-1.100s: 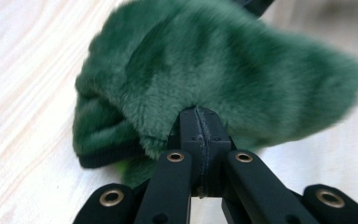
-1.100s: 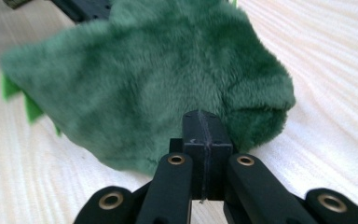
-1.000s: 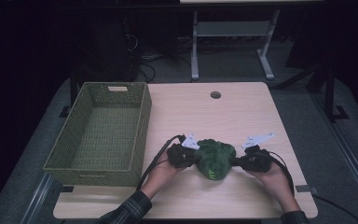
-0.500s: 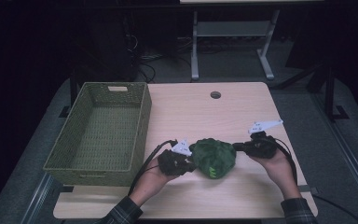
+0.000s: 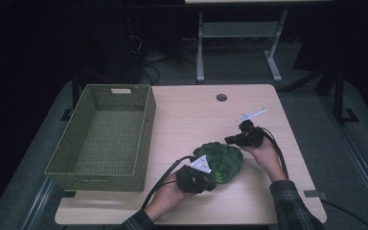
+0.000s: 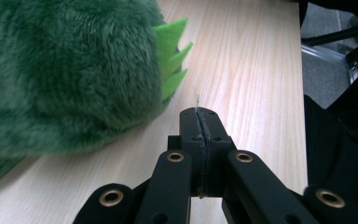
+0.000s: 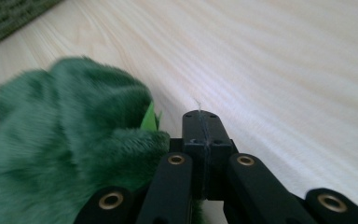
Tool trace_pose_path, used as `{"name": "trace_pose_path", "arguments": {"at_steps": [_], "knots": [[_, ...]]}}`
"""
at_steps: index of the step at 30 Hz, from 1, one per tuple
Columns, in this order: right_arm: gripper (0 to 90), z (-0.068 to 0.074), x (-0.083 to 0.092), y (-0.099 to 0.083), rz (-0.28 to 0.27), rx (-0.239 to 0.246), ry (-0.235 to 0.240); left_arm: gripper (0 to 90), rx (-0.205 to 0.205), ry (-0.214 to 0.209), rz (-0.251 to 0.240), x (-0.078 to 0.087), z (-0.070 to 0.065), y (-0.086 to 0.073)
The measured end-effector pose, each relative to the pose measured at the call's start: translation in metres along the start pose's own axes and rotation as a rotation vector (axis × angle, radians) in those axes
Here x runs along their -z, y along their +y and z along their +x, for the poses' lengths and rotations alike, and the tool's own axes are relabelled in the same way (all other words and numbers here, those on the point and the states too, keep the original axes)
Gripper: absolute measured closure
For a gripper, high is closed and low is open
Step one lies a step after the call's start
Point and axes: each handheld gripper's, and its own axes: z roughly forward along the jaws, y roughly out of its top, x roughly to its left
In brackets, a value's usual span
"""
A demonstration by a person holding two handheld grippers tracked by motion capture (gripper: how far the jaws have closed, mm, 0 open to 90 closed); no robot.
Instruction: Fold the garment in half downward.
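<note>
A fuzzy green plush toy (image 5: 223,160) with light green felt spikes lies on the wooden table (image 5: 191,115), near its front edge. My left gripper (image 5: 210,184) sits at the toy's near left side, jaws shut with nothing between them. In the left gripper view its tips (image 6: 199,112) hover over bare wood just right of the plush (image 6: 70,70). My right gripper (image 5: 228,140) rests at the toy's far right side, also shut and empty. In the right gripper view its tips (image 7: 200,114) lie beside the plush (image 7: 65,140), which fills the left.
An empty green woven basket (image 5: 96,179) stands on the left part of the table. A round cable hole (image 5: 221,97) sits near the far edge. Metal stand legs (image 5: 200,52) rise on the dark floor beyond the table.
Both grippers have come off the toy's sides. The right one has swung toward the far side of the plush, and the left one has drawn toward the near edge. The plush has stayed in place.
</note>
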Motion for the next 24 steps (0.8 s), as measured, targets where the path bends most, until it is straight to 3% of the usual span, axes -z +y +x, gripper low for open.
{"name": "trace_pose_path", "arguments": {"at_steps": [5,12,14,24], "knots": [[90.0,0.003,-0.007,-0.009,0.037,-0.001,0.028,89.7,0.011,0.04,0.013,-0.006,0.01,0.0],[90.0,0.012,0.004,-0.024,0.032,0.026,0.028,89.7,0.033,0.086,0.023,-0.001,0.023,-0.005],[90.0,0.014,0.008,-0.029,0.031,0.021,0.032,89.7,0.016,0.101,0.034,0.002,0.026,-0.006],[90.0,0.031,0.023,-0.06,0.011,0.044,0.023,89.7,0.048,0.157,0.019,0.016,0.041,-0.013]]}}
